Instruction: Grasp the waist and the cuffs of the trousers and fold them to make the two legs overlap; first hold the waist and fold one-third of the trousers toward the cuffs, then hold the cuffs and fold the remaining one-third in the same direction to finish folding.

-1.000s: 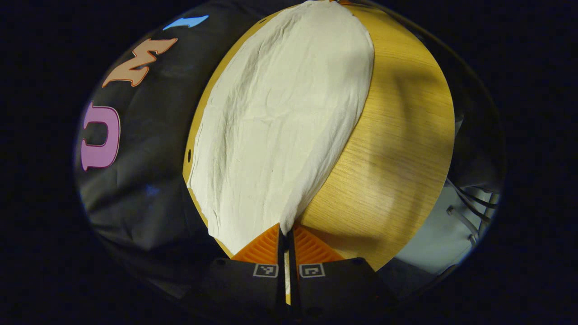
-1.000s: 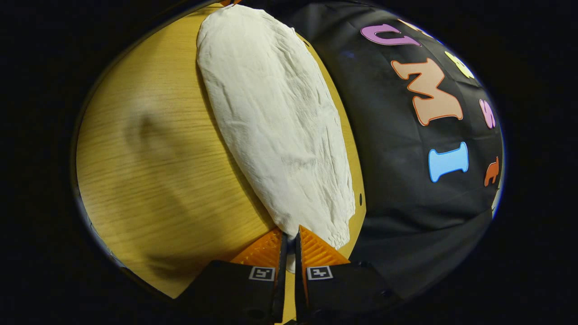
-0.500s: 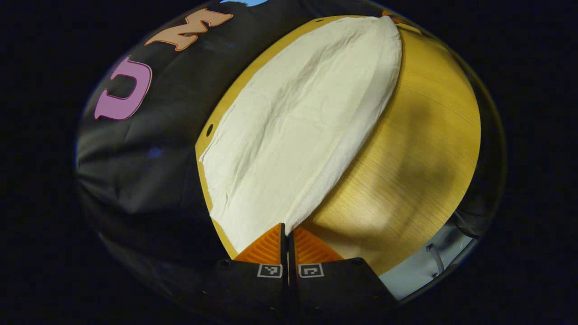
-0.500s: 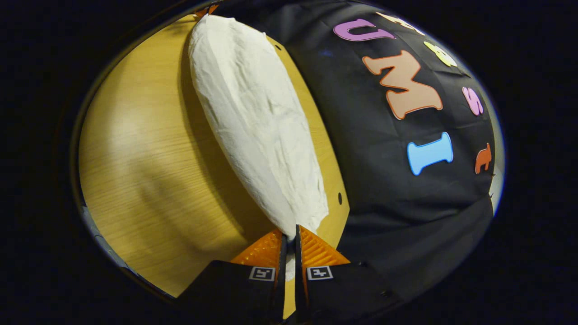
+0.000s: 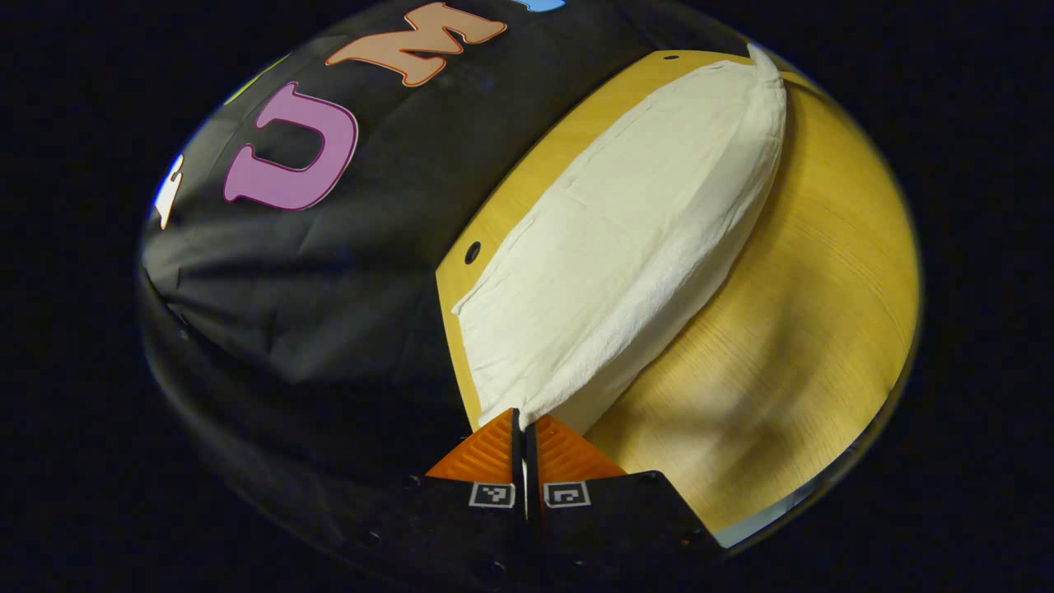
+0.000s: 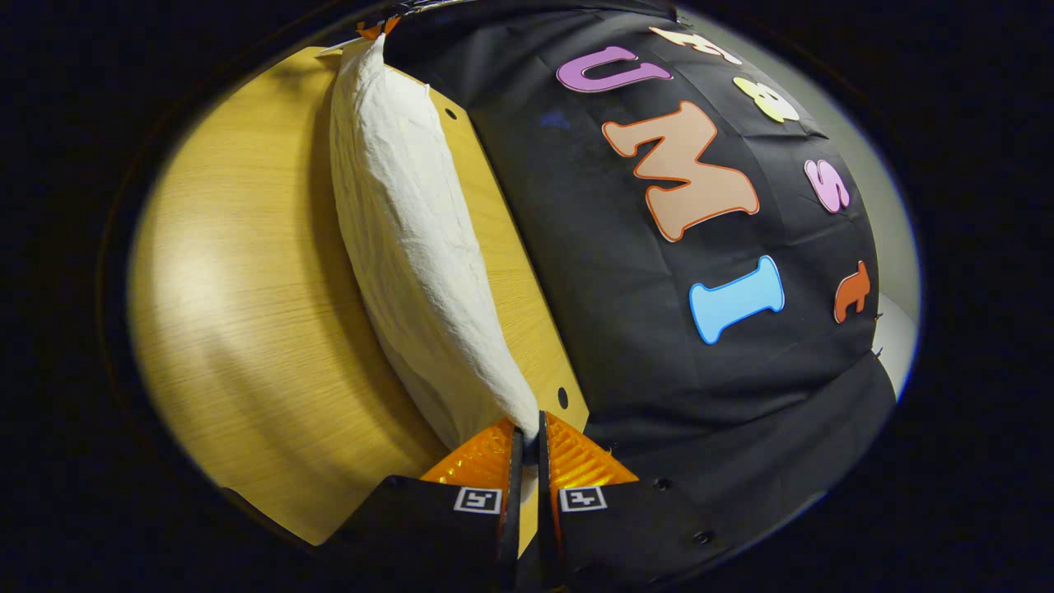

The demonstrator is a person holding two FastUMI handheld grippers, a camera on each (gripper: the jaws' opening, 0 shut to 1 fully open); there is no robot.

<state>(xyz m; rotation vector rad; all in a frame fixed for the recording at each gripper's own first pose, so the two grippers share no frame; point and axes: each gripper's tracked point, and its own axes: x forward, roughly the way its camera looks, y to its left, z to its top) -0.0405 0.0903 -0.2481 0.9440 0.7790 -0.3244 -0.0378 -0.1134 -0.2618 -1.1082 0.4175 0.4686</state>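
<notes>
Pinching one end of the white trousers [image 5: 626,255], our left gripper [image 5: 524,432] has its fingers pressed together on the fabric edge, and the cloth runs away from it in a long lifted band above the wooden table [image 5: 790,346]. We judge the hold sits at a corner so the whole edge travels as one when carried over. At the other end, our right gripper [image 6: 527,436] is likewise closed on the trousers [image 6: 403,239], whose raised side stands up from the table [image 6: 239,280] near its far edge. Which end is waist and which is cuffs we cannot tell. Holding both ends taut keeps the legs from sagging while one goes over the other.
</notes>
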